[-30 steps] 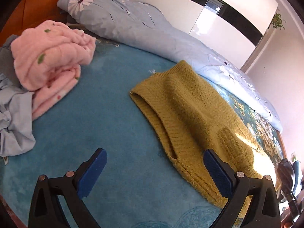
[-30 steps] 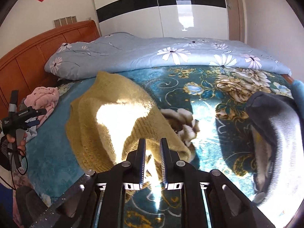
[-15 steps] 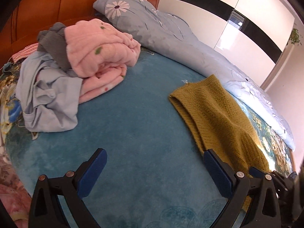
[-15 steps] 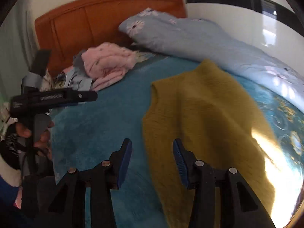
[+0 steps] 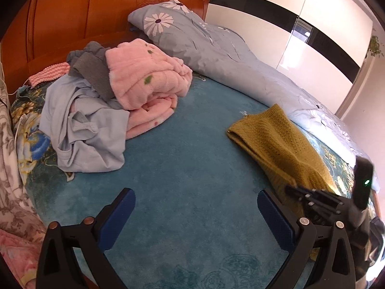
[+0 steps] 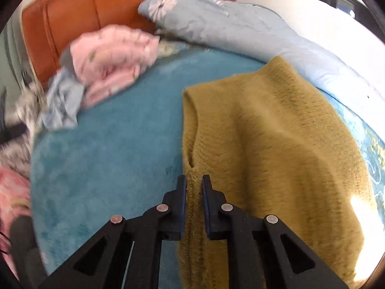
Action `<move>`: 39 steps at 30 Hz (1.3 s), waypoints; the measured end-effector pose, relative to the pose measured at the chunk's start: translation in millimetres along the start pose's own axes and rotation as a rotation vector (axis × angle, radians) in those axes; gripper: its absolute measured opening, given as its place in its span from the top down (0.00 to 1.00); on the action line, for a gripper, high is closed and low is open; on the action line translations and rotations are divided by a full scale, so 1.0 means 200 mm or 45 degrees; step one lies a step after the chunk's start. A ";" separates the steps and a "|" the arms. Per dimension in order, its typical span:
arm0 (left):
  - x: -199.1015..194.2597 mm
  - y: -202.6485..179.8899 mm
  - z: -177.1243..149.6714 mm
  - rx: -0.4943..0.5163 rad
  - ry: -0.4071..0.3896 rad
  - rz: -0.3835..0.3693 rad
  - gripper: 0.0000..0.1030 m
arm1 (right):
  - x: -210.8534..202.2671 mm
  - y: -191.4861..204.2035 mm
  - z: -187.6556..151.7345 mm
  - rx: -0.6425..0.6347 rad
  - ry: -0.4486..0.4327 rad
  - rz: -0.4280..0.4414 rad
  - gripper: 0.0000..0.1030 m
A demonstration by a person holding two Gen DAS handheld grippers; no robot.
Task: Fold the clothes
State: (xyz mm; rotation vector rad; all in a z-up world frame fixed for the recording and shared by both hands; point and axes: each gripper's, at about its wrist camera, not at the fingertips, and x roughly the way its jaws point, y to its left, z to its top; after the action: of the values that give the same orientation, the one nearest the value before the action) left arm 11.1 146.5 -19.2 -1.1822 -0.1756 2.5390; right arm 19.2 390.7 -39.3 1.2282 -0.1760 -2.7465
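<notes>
1. Bed: teal plush blanket [image 5: 182, 168] covers the working area and is bare between the garments. A blue-grey floral duvet [image 5: 228, 57] runs along the far side, with the wooden headboard [image 5: 72, 19] behind it.
2. Unfolded pile [image 5: 115, 91] near the headboard: pink fleece on top, grey and pale-blue pieces under and beside it. It sits well apart from the piece in hand.
3. Task piece: mustard knit sweater [image 6: 264, 144], lying mostly flat on the blanket. Its far edge touches the duvet. One side edge faces me, with a small slit or seam opening just ahead of my fingers.
4. Right gripper [image 6: 193, 185]: clenched on the near side edge of the sweater, with knit bunched between the two pads. Grip reads as secure, though I cannot tell how many layers are caught.
5. Left gripper [image 5: 196, 213]: released, jaws spread wide, hovering over bare blanket and touching nothing. The sweater's corner lies to its right.
6. Step in hand, my judgement: carrying this edge over to make a fold.
   - Lift only enough to clear the pile of the blanket.
   - Travel parallel to the hem so the crease runs straight.
   - Loose knit stretches, so pull slowly.
   - Bring the left gripper to the far corner of the same edge before folding; a single-point pull would skew the panel.
</notes>
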 end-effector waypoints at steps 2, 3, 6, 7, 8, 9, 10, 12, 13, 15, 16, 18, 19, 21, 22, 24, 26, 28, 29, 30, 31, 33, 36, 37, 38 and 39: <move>0.04 -0.05 0.00 0.015 0.023 -0.021 0.00 | -0.20 -0.18 0.07 0.119 -0.114 0.031 0.89; 0.07 -0.08 0.00 0.023 0.035 -0.029 0.00 | -0.30 -0.26 0.09 0.172 -0.175 0.039 0.89; 0.15 -0.17 0.01 0.051 0.072 -0.061 0.00 | -0.61 -0.54 0.17 0.261 -0.305 -0.060 0.89; 0.18 -0.20 0.01 0.062 0.084 -0.075 0.00 | -0.70 -0.63 0.18 0.285 -0.329 -0.129 0.89; 0.20 -0.23 0.01 0.076 0.094 -0.087 0.00 | -0.79 -0.73 0.19 0.308 -0.350 -0.202 0.89; 0.23 -0.27 0.02 0.096 0.103 -0.099 0.00 | -0.87 -0.82 0.20 0.331 -0.371 -0.276 0.89; 0.26 -0.31 0.03 0.118 0.111 -0.108 0.00 | -0.95 -0.92 0.20 0.360 -0.393 -0.350 0.89; 0.31 -0.39 0.04 0.165 0.121 -0.119 0.00 | -1.10 -1.11 0.20 0.428 -0.431 -0.499 0.89; 0.33 -0.44 0.05 0.185 0.125 -0.127 0.00 | -1.16 -1.21 0.18 0.473 -0.451 -0.576 0.89; 0.38 -0.51 0.06 0.221 0.137 -0.146 0.00 | -1.23 -1.40 0.13 0.573 -0.465 -0.732 0.89; 0.41 -0.56 0.07 0.244 0.147 -0.160 0.00 | -1.26 -1.50 0.09 0.630 -0.464 -0.800 0.89; 0.48 -0.67 0.08 0.285 0.180 -0.199 0.00 | -1.29 -1.69 0.00 0.756 -0.441 -0.903 0.89; 0.51 -0.72 0.08 0.304 0.200 -0.221 0.00 | -1.26 -1.74 -0.04 0.792 -0.412 -0.900 0.89; 0.59 -0.84 0.08 0.317 0.258 -0.280 0.00 | -1.19 -1.82 -0.12 0.853 -0.352 -0.885 0.88; 0.63 -0.90 0.08 0.317 0.291 -0.314 0.00 | -1.15 -1.86 -0.16 0.883 -0.322 -0.877 0.88; 0.71 -1.02 0.07 0.311 0.358 -0.387 0.00 | -1.09 -1.85 -0.20 0.875 -0.300 -0.896 0.88; 0.77 -1.14 0.03 0.315 0.417 -0.454 0.00 | -1.07 -1.84 -0.21 0.864 -0.281 -0.887 0.86; 0.83 -1.24 -0.02 0.315 0.469 -0.503 0.00 | -1.07 -1.82 -0.19 0.828 -0.258 -0.911 0.76; 0.84 -1.28 -0.04 0.310 0.488 -0.516 0.00 | -1.09 -1.80 -0.17 0.801 -0.260 -0.927 0.68; 0.86 -1.32 -0.07 0.306 0.507 -0.530 0.00 | -1.10 -1.76 -0.16 0.773 -0.265 -0.944 0.52; 0.87 -1.36 -0.10 0.298 0.527 -0.546 0.00 | -1.13 -1.71 -0.15 0.734 -0.277 -0.967 0.45; 0.88 -1.42 -0.15 0.277 0.567 -0.581 0.01 | -1.19 -1.60 -0.15 0.650 -0.313 -0.990 0.45; 0.87 -1.48 -0.22 0.273 0.595 -0.616 0.08 | -1.26 -1.41 -0.20 0.539 -0.374 -0.958 0.41; 0.86 -1.49 -0.24 0.277 0.598 -0.623 0.11 | -1.28 -1.35 -0.23 0.519 -0.387 -0.934 0.38; 0.86 -1.51 -0.26 0.278 0.603 -0.627 0.15 | -1.30 -1.29 -0.27 0.499 -0.399 -0.910 0.37; 0.85 -1.51 -0.28 0.268 0.610 -0.631 0.20 | -1.32 -1.23 -0.30 0.479 -0.412 -0.887 0.37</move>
State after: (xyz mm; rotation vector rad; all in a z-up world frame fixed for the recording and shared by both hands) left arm 27.2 487.5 -102.7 -1.4115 -0.0680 1.7551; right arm 221.9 673.0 75.8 1.0483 -0.3715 -3.6538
